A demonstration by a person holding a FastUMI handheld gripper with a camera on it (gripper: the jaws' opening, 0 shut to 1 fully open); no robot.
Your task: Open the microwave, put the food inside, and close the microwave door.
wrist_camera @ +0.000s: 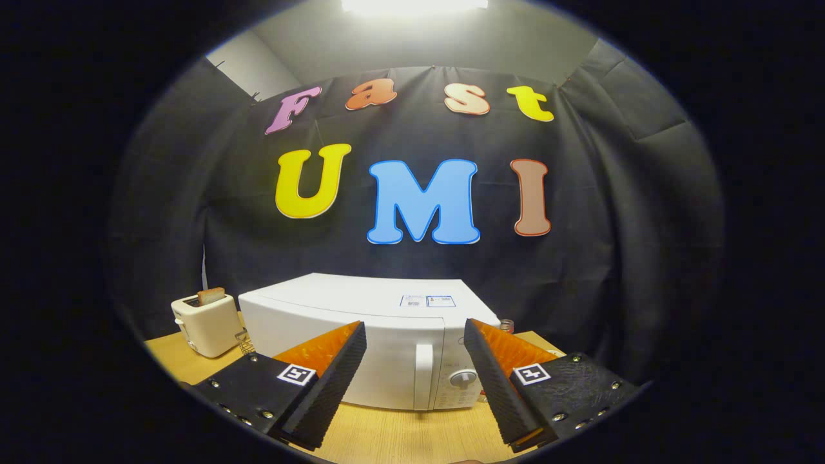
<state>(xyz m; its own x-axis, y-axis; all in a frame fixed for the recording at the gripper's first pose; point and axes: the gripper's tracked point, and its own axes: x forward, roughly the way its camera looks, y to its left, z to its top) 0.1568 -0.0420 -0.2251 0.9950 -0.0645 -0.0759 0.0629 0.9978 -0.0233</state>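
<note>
A white microwave [361,322] stands on the wooden table [399,435] against the black cloth wall, its door shut. Its vertical handle [423,377] and a round knob [461,378] sit on the front, right of centre. My gripper [416,338] hovers in front of it, open, with nothing between the fingers. The handle shows in the gap between the two fingers, a short way beyond them. I cannot make out the food on the table.
A small cream toaster [206,324] with a slice of bread [211,296] in its slot stands left of the microwave. A small jar [508,325] peeks out behind the microwave's right corner. Bare wood lies in front of the microwave.
</note>
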